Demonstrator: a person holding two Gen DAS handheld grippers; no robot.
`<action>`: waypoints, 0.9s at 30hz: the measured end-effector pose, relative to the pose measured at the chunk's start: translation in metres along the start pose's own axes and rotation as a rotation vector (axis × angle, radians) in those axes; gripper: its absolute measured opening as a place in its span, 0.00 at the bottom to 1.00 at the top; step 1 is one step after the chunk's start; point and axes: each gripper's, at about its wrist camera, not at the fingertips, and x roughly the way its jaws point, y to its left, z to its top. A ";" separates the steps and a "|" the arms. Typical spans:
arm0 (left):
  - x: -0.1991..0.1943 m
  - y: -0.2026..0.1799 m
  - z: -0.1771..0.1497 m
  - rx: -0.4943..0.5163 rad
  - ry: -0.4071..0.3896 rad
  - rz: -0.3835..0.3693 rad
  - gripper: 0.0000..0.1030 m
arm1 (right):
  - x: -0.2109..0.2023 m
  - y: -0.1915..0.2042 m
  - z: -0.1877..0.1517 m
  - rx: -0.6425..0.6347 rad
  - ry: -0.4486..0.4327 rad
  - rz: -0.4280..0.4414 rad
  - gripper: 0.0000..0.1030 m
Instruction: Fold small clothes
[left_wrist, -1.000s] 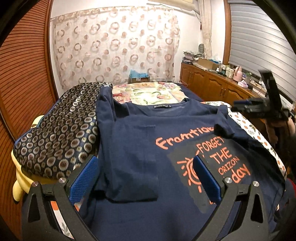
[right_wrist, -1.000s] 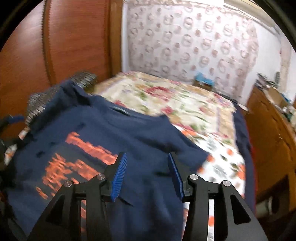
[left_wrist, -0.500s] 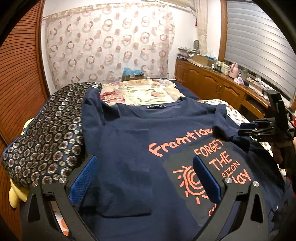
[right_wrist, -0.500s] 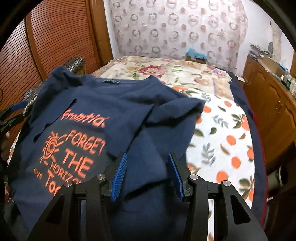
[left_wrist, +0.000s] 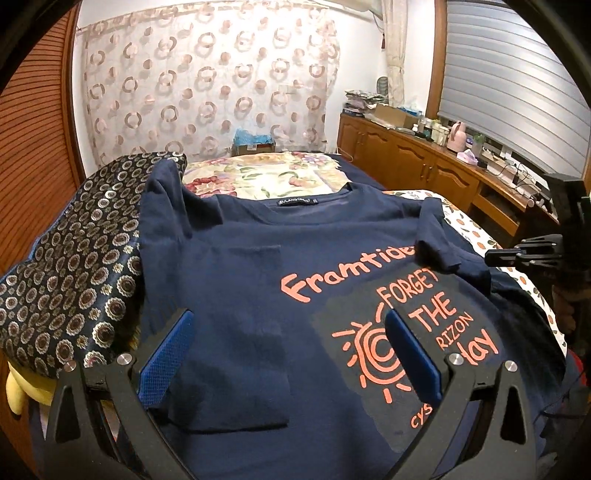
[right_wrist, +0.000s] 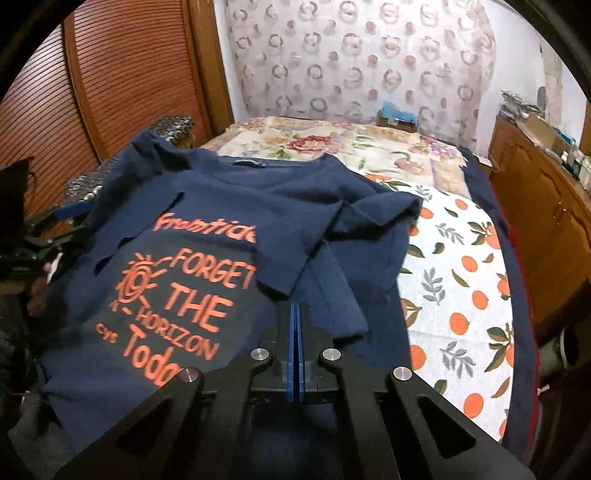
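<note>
Navy cotton T-shirt (left_wrist: 236, 280) with orange lettering and a sun print lies front-up across the bed, whose orange-and-leaf patterned white sheet (right_wrist: 465, 280) shows bare beside it. The shirt's one sleeve drapes up over a dark pillow patterned with gold-and-brown circles (left_wrist: 70, 266), and its other sleeve is folded inward over the chest, covering the end of the top printed word.

The left gripper (left_wrist: 288, 350), black with blue pads, hovers just over the lower part of the shirt with its jaws spread wide and nothing between them; one pad (left_wrist: 166, 354) sits above plain navy cloth, the other over the sun print.

The right gripper (right_wrist: 296, 314) has its blue pads pressed flat together, right at the shirt's side beside the folded sleeve. The tips sit against the navy fabric, but whether any cloth is pinched between them cannot be made out.
</note>
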 end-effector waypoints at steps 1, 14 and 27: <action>0.001 0.000 -0.001 -0.001 0.002 -0.002 0.99 | -0.001 0.002 -0.001 -0.010 -0.004 -0.009 0.01; 0.028 -0.011 -0.018 0.025 0.095 -0.036 0.99 | 0.034 -0.019 -0.009 0.037 0.049 -0.118 0.41; 0.034 -0.010 -0.022 0.017 0.117 -0.051 0.99 | 0.000 0.012 -0.009 -0.026 -0.031 -0.003 0.05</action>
